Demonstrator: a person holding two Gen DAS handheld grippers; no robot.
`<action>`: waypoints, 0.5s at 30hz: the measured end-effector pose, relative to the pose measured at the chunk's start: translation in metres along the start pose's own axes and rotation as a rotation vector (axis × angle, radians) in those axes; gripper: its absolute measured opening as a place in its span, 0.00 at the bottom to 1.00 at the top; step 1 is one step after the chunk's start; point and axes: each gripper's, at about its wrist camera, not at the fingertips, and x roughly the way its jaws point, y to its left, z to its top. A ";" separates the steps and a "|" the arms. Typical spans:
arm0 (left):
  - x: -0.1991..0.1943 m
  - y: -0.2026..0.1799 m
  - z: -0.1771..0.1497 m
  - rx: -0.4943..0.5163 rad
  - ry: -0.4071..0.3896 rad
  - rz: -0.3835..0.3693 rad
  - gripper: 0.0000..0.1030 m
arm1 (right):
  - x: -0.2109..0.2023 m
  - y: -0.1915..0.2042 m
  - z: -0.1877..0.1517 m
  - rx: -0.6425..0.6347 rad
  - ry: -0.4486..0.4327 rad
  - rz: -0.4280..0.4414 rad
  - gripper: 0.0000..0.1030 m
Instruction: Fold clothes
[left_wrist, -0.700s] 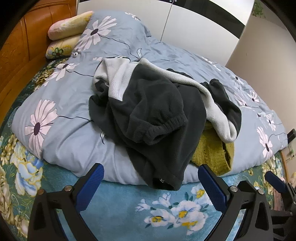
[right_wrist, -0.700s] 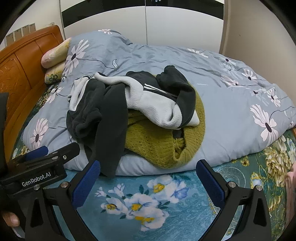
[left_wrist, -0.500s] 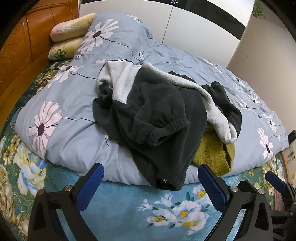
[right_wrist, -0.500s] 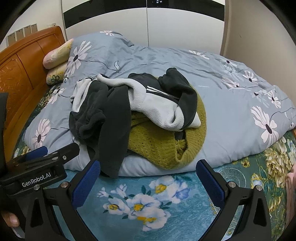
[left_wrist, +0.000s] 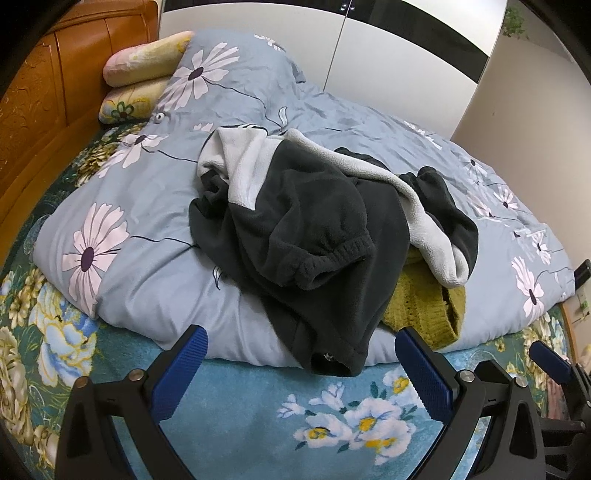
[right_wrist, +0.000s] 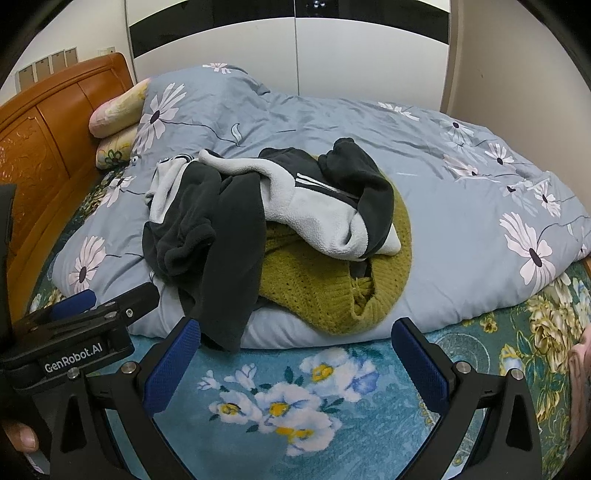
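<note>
A heap of clothes lies on a grey-blue flowered duvet (left_wrist: 147, 192) (right_wrist: 461, 240). On top is a dark grey fleece garment (left_wrist: 317, 236) (right_wrist: 207, 221) with a pale grey lining (left_wrist: 243, 166) (right_wrist: 321, 218); one end hangs over the duvet's front edge. Under it lies a mustard-yellow knit sweater (left_wrist: 421, 306) (right_wrist: 317, 284). My left gripper (left_wrist: 301, 354) is open and empty, just short of the hanging dark end. My right gripper (right_wrist: 295, 347) is open and empty in front of the sweater. The left gripper also shows in the right wrist view (right_wrist: 88, 325).
A teal flowered bedsheet (left_wrist: 258, 417) (right_wrist: 332, 417) covers the bed in front of the duvet. Two pillows (left_wrist: 140, 74) (right_wrist: 114, 122) lie against the orange wooden headboard (left_wrist: 44, 96) (right_wrist: 40, 140) at the left. White wardrobe doors (right_wrist: 295, 59) stand behind the bed.
Both grippers have moved a little closer to the heap, which sits slightly lower and larger in both views. The clothes have not moved. Both grippers stay open.
</note>
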 end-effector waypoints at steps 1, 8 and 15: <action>-0.001 -0.001 0.000 0.006 -0.007 0.003 1.00 | 0.000 0.001 0.000 -0.002 0.000 -0.001 1.00; -0.002 -0.003 0.001 0.014 -0.009 -0.008 1.00 | -0.003 0.001 -0.001 -0.002 -0.006 -0.007 1.00; 0.000 -0.004 0.002 0.010 -0.001 -0.010 1.00 | -0.004 0.000 -0.001 0.005 -0.004 -0.004 1.00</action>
